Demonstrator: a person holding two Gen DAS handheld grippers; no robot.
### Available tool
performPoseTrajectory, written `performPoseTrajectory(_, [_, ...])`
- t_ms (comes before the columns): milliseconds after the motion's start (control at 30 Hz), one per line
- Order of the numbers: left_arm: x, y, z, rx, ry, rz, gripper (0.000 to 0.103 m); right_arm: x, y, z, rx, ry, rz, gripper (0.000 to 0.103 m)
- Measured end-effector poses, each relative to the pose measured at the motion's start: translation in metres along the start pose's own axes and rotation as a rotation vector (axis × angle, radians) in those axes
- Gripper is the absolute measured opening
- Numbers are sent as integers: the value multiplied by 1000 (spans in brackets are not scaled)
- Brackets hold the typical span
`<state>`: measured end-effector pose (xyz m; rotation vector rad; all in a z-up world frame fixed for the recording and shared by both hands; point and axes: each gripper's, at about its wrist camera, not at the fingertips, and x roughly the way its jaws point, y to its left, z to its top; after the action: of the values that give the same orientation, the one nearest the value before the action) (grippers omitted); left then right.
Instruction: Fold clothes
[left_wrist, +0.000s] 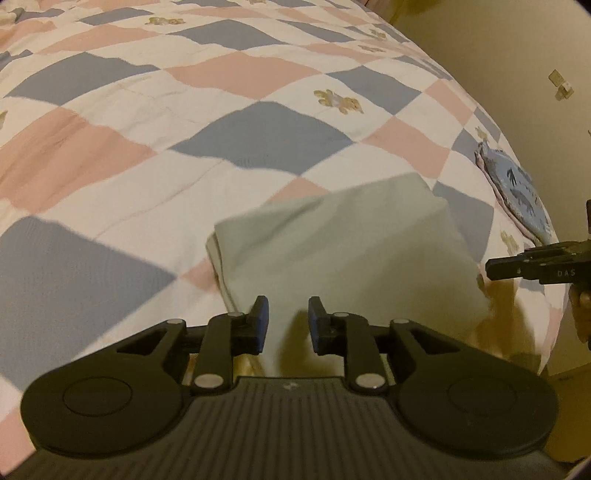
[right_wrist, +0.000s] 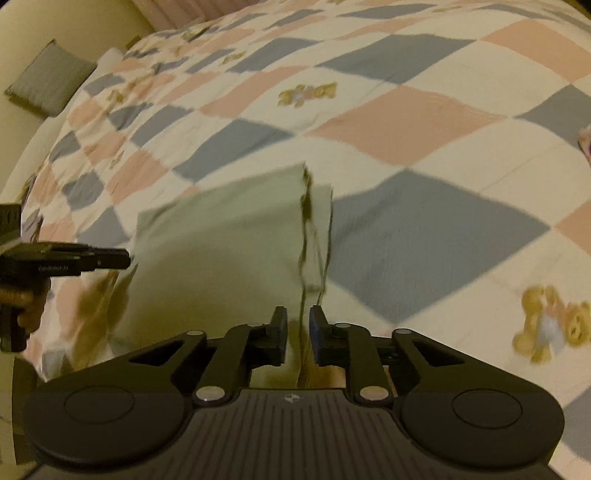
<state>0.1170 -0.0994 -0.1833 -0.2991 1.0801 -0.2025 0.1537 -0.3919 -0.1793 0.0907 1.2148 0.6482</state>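
Bedding in a checked quilt carries the pale green garment at its near edge, its near hem lying between the spread jaws of both the left gripper and right gripper, neither visibly pinching.

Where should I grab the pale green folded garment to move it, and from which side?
Take the pale green folded garment along its near edge, hanging off the checked quilt, coming in from the bed's front. That edge is free, and both grippers already face it with jaws apart.
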Motion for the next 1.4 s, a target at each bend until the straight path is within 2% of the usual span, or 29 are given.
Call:
performPoseTrajectory(233, [-13, 8, -30, -58, 30, 11, 27, 16, 5, -4, -18, 15, 8, 21])
performPoseTrajectory(267, [-13, 9, -33, -64, 35, 11, 27, 18, 4, -5, -12, 23, 6, 16])
performPoseTrajectory(300, [-12, 10, -36, -73, 38, 9, 27, 19, 4, -5, -5, 31, 5, 2])
performPoseTrajectory(400, [-10, 9, -43, -90, 46, 1, 27, 13, 3, -7, 15, 24, -6, 1])
performPoseTrajectory(600, [-2, 3, -58, -85, 83, 0, 25, 13, 6, -23, -14, 74, -17, 0])
performPoseTrajectory(733, [-7, 5, -62, -95, 72, 11, 24, 11, 9, -19, -18, 55, -35, 1])
performPoseTrajectory(800, [-11, 6, -62, -106, 64, 11, 23, 9, 9, -18, -17, 42, -50, 8])
performPoseTrajectory(833, [-12, 8, -61, -121, 55, 5, 23, 7, 9, -17, -15, 34, -62, 16])
performPoseTrajectory(900, [-15, 10, -60, -150, 39, -9, 24, 2, 9, -16, -6, 14, -75, 20])
performPoseTrajectory(1067, [-9, 7, -58, -165, 38, -54, 22, -7, 16, -14, -15, -7, -53, 21])
performPoseTrajectory(1133, [-5, 2, -59, -144, 56, -55, 7, -1, 20, -16, -27, 10, -49, 21])
performPoseTrajectory(1167, [-4, 1, -61, -133, 62, -48, 6, 3, 20, -18, -31, 24, -50, 20])
performPoseTrajectory(1200, [-4, 0, -63, -127, 66, -40, 5, 9, 19, -21, -30, 52, -59, 16])
performPoseTrajectory(1300, [-6, 4, -71, -127, 92, -19, 5, 22, 16, -31, -27, 127, -90, 14])
performPoseTrajectory(1400, [-18, 5, -74, -103, 92, 3, 5, 7, 23, -33, -47, 92, -111, 14])
